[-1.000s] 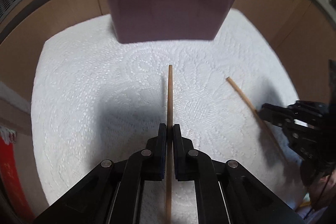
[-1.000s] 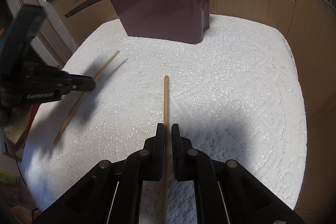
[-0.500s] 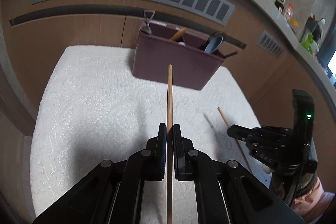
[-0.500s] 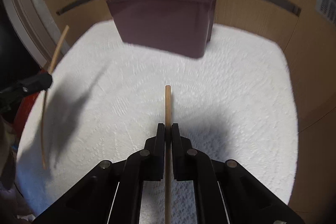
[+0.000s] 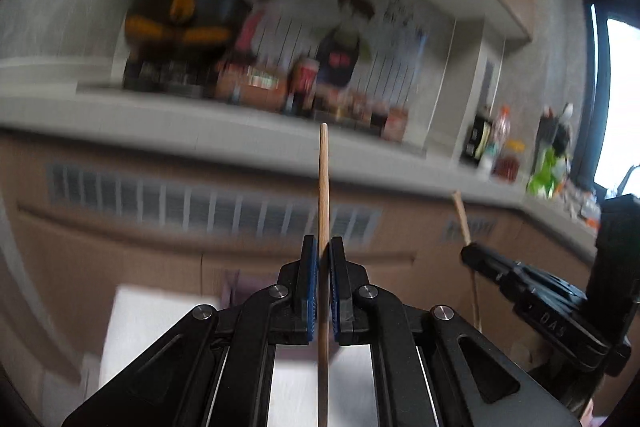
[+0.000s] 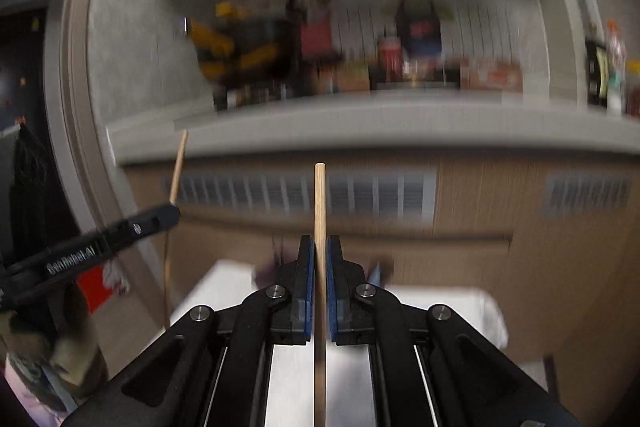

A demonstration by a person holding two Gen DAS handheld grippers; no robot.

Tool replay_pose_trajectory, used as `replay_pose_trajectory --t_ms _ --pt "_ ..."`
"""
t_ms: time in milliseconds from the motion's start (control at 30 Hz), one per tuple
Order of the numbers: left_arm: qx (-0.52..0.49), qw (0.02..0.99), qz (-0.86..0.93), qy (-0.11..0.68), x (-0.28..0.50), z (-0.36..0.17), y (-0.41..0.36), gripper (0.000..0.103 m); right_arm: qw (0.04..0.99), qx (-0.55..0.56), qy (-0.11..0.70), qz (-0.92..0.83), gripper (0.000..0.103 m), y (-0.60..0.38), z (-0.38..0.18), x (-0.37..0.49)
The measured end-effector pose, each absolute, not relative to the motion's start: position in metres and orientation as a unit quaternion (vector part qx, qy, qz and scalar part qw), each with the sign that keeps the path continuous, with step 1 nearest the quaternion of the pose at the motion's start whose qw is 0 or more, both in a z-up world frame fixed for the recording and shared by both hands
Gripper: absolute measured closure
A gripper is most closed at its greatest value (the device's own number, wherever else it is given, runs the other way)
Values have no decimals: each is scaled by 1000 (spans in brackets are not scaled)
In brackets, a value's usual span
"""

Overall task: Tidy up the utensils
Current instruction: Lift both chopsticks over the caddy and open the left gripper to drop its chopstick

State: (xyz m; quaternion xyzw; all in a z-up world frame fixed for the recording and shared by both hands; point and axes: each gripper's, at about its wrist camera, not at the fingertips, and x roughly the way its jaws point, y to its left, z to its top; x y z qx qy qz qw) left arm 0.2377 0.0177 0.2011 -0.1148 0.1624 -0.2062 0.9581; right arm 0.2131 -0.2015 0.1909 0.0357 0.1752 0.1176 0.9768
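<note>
Chopstick (image 5: 323, 187) clamped in my left claw (image 5: 324, 259), sticking forward; second chopstick (image 6: 319, 203) clamped in my right claw (image 6: 319, 259). Both in the air above the white worktop (image 6: 440, 303), blurred vented panel (image 6: 360, 193) ahead.

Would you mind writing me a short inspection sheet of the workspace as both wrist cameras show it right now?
Surface: white cloth, only partly in view, blurred.
Job's things: left chopstick and right chopstick, each clamped and raised; purple holder barely visible.
Clutter: nothing seen on the cloth.
Grippers: left gripper shut on left chopstick; right gripper shut on right chopstick.
Cables: nothing seen.
Surroundings: counter crowded with bottles and boxes; vent grille in the wooden panel.
</note>
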Motion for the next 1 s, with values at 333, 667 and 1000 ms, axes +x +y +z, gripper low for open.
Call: replay_pose_trajectory --t_ms 333,667,1000 --pt "-87 978 -166 94 305 206 -3 97 995 33 64 64 97 -184 222 280" --pt "-105 975 -158 116 367 140 -4 97 996 27 84 29 97 -172 165 351" --pt "-113 975 -155 111 389 85 -3 97 992 27 118 42 97 -176 114 375"
